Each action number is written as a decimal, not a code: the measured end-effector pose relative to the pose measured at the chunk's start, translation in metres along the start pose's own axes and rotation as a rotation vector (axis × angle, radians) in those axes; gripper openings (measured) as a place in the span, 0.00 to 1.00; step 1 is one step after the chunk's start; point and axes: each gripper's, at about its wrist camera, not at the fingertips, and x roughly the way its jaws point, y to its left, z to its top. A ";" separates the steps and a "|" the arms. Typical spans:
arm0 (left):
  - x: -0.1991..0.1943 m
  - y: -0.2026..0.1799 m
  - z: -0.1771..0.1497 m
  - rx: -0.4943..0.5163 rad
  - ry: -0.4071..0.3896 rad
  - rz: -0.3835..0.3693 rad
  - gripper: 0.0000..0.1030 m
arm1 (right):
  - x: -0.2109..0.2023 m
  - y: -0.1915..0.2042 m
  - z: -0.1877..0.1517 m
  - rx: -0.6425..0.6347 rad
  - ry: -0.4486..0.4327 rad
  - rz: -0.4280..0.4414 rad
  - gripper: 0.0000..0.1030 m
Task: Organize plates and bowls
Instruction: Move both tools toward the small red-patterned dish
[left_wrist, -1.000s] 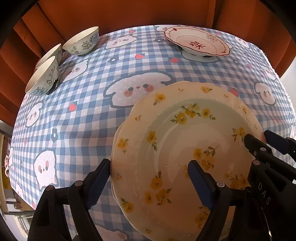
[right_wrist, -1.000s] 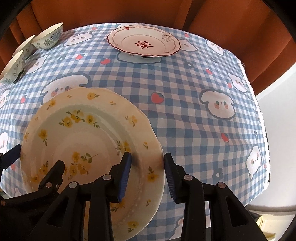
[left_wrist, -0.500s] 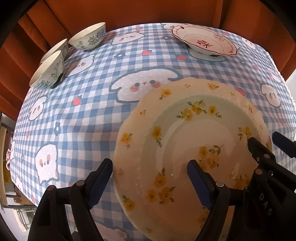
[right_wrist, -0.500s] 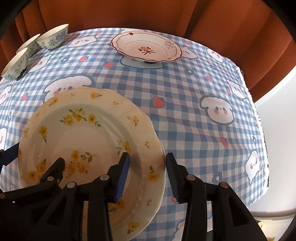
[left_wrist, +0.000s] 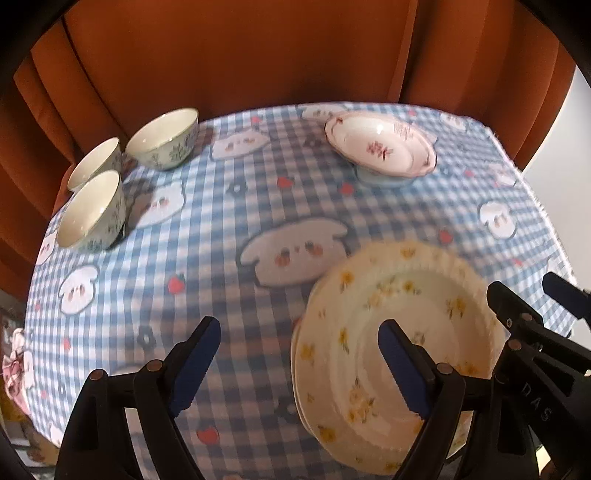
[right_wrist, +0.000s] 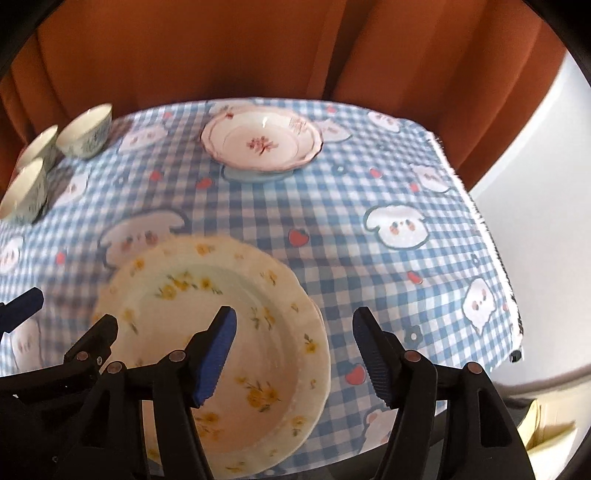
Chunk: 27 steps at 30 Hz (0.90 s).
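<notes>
Hovering over the near part of the table, I have both grippers spread wide and holding nothing. My left gripper (left_wrist: 299, 363) has one blue pad over bare checked tablecloth (left_wrist: 229, 295) and the other over the left part of the yellow-flowered plate (left_wrist: 399, 306), so that plate's left rim sits in the gap between my fingers without either pad touching it. My right gripper (right_wrist: 295, 356) straddles the same plate's right rim: one pad hangs over the plate's well, the other over the cloth to the right, again with no contact that I can see.

The yellow-flowered plate (right_wrist: 207, 295) lies flat at the near edge of the table, between my two grippers. A second rim peeks out beneath its edge, so it rests on at least one more plate; how many I cannot tell.

At the far side, right of centre, a pink-rimmed plate (left_wrist: 380, 146) with a red flower in its middle sits raised on something pale blue (left_wrist: 384, 181) beneath it. At the far left, three small patterned bowls (left_wrist: 110, 173) stand upright in a tight cluster, well apart from both plates. An orange curtain (left_wrist: 236, 55) hangs behind the table. Both views are somewhat blurred.
</notes>
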 end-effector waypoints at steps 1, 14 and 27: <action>-0.001 0.002 0.005 -0.004 -0.007 -0.011 0.86 | -0.004 0.000 0.004 0.014 -0.016 -0.005 0.67; -0.001 -0.007 0.096 -0.037 -0.131 -0.002 0.89 | 0.005 -0.026 0.093 0.102 -0.090 0.082 0.68; 0.075 -0.032 0.167 -0.204 -0.097 0.087 0.91 | 0.093 -0.060 0.172 0.119 -0.087 0.159 0.75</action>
